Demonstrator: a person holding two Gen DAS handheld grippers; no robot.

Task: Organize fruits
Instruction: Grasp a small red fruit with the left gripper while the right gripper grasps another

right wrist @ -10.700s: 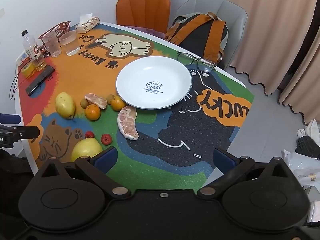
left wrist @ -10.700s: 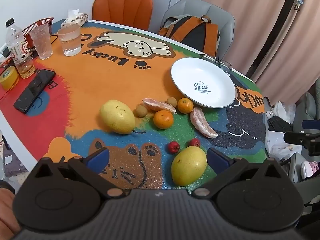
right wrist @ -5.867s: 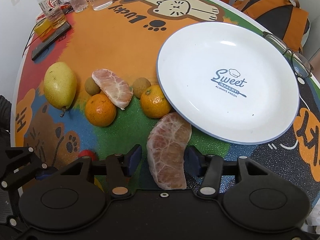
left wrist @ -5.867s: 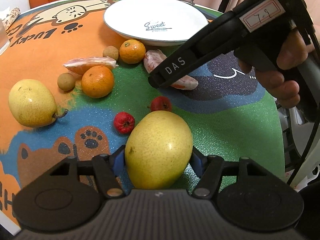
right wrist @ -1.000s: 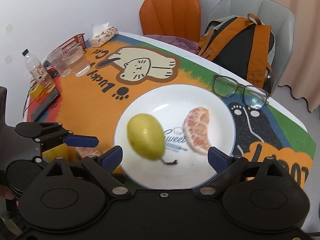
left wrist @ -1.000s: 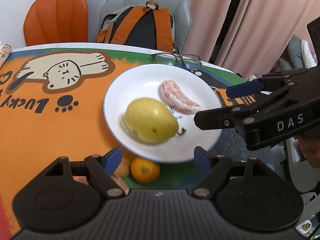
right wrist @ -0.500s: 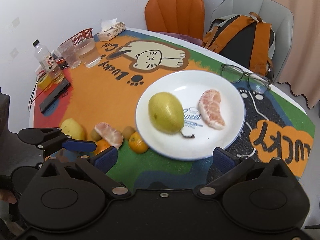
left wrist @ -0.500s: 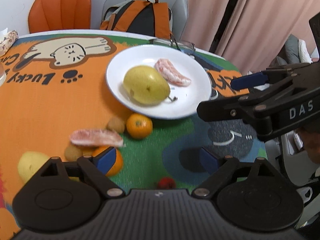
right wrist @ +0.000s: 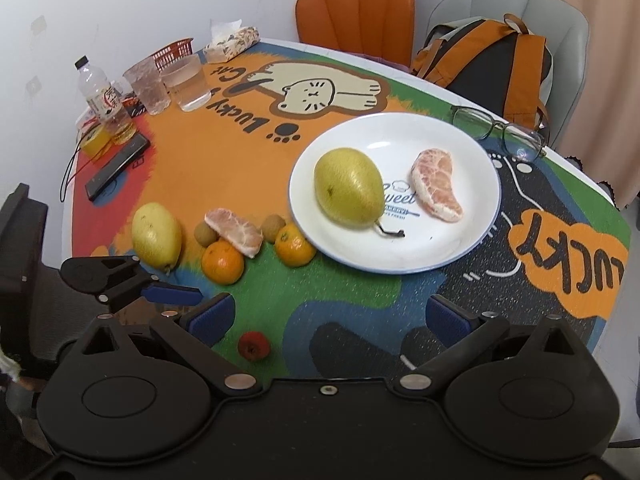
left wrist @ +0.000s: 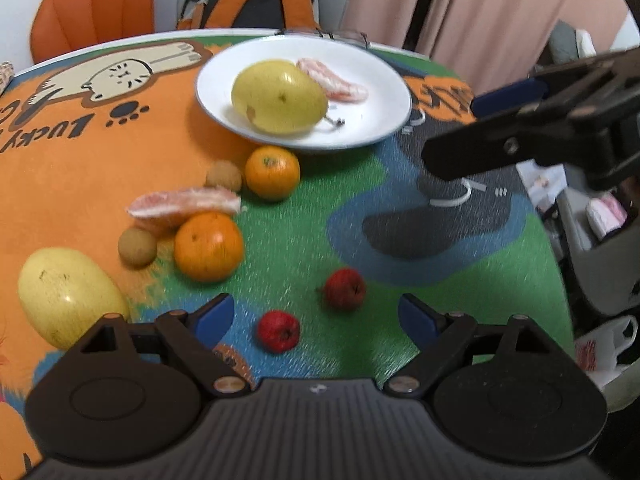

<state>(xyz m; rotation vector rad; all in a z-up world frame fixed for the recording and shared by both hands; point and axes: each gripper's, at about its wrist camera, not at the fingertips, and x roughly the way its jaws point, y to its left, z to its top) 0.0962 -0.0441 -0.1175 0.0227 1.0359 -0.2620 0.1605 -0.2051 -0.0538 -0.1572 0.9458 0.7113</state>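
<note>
On the white plate (right wrist: 400, 136) lie a yellow pear (right wrist: 348, 188) and a peeled pomelo segment (right wrist: 438, 186). Loose on the mat are a second pear (right wrist: 156, 234), another segment (right wrist: 236, 232), two oranges (right wrist: 222, 262) (right wrist: 294, 248) and two brown longans (right wrist: 273, 228). Two small red fruits (left wrist: 344, 289) (left wrist: 278, 330) sit nearest. My left gripper (left wrist: 314, 316) hovers over them. Its jaws are closing, with one red fruit seen between the pads and untouched. My right gripper (right wrist: 330, 316) stands wide open with nothing held, to the right of the left gripper.
Eyeglasses (right wrist: 496, 128) lie just behind the plate. Two cups (right wrist: 188, 84), a bottle (right wrist: 102, 96), a phone (right wrist: 118, 166), a tissue pack (right wrist: 232, 44) and a red basket (right wrist: 172, 50) crowd the far left. A backpack (right wrist: 492, 68) sits on a grey chair beside an orange chair (right wrist: 356, 8).
Both grippers have drawn back from the plate toward the near side of the table. The left one sank over the red fruits. The right jaws have widened.
</note>
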